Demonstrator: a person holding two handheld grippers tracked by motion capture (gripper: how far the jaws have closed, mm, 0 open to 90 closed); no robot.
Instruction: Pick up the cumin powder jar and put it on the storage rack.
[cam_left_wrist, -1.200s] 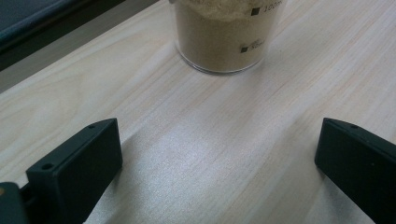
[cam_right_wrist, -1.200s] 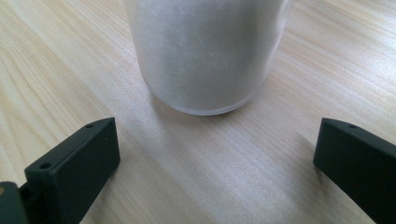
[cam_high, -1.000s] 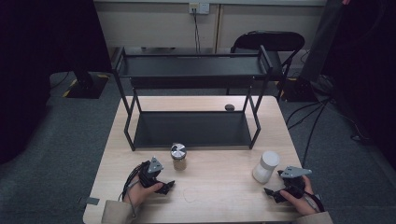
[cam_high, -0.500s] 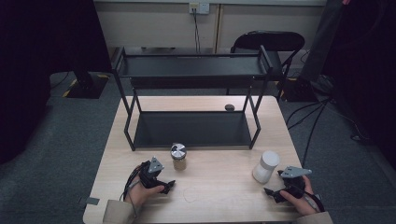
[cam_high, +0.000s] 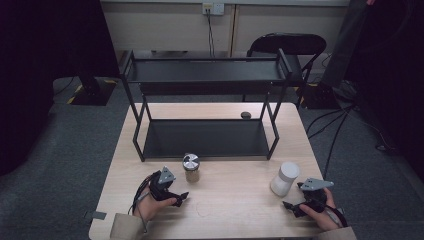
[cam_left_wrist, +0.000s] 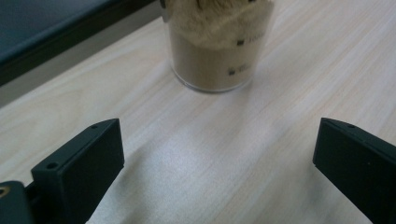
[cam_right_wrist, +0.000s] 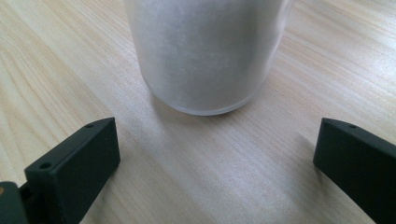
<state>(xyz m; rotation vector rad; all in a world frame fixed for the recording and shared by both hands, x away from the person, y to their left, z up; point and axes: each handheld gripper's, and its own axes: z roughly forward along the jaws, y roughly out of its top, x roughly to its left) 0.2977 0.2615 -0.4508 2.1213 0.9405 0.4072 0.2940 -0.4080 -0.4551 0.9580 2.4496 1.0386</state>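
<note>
1. The left gripper (cam_high: 175, 196) rests low on the table (cam_high: 235, 210), jaws spread wide with nothing between them; in the left gripper view, bare wood lies between its jaws.
2. Just ahead of it stands a clear jar (cam_left_wrist: 215, 44) of tan powder, upright and apart from both jaws; the high view shows the jar's shiny metal lid (cam_high: 190, 161).
3. The right gripper (cam_high: 295, 206) also lies low on the table, jaws wide apart and holding nothing.
4. A frosted white jar (cam_right_wrist: 205, 53) stands upright just in front of it, untouched.
5. Beyond both jars, a black two-tier rack (cam_high: 205, 75) occupies the table's far half, and a small dark object (cam_high: 245, 115) lies beside it.
</note>
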